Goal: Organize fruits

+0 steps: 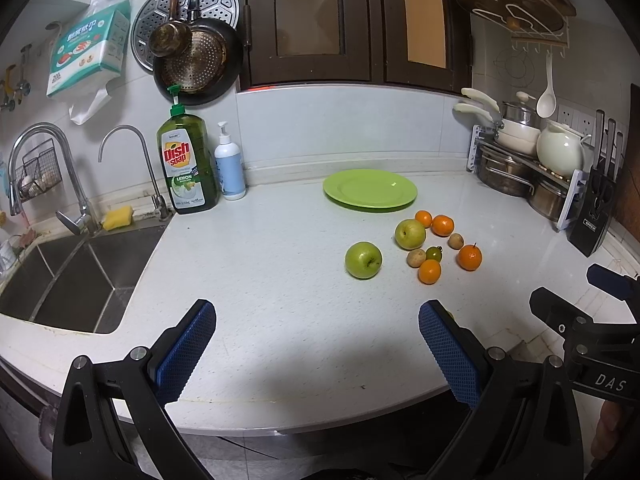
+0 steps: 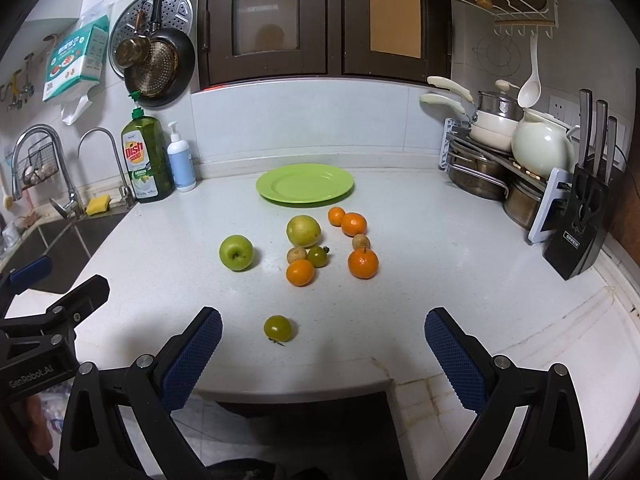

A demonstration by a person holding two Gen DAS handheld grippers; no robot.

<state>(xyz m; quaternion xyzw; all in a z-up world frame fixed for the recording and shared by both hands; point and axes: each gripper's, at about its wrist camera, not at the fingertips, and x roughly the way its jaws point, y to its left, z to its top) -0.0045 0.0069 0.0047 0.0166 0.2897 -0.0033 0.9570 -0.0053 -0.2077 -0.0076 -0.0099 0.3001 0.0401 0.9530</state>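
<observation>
The speckled white stone-like surface [image 2: 400, 280] looks smooth with a soft sheen. The round green plastic-looking plate [image 2: 305, 182] is glossy. The shiny green apple [image 2: 236, 252] has smooth skin. Each black claw carries blue pads [image 1: 188, 348] with rough knurling.

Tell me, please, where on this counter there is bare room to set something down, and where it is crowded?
The green plate is bare. The counter is free between the sink and the green apple, and again between the fruit and the knife block. It is crowded below the plate, where the oranges and small fruits cluster; a lone green tomato lies nearer the right claw.
</observation>
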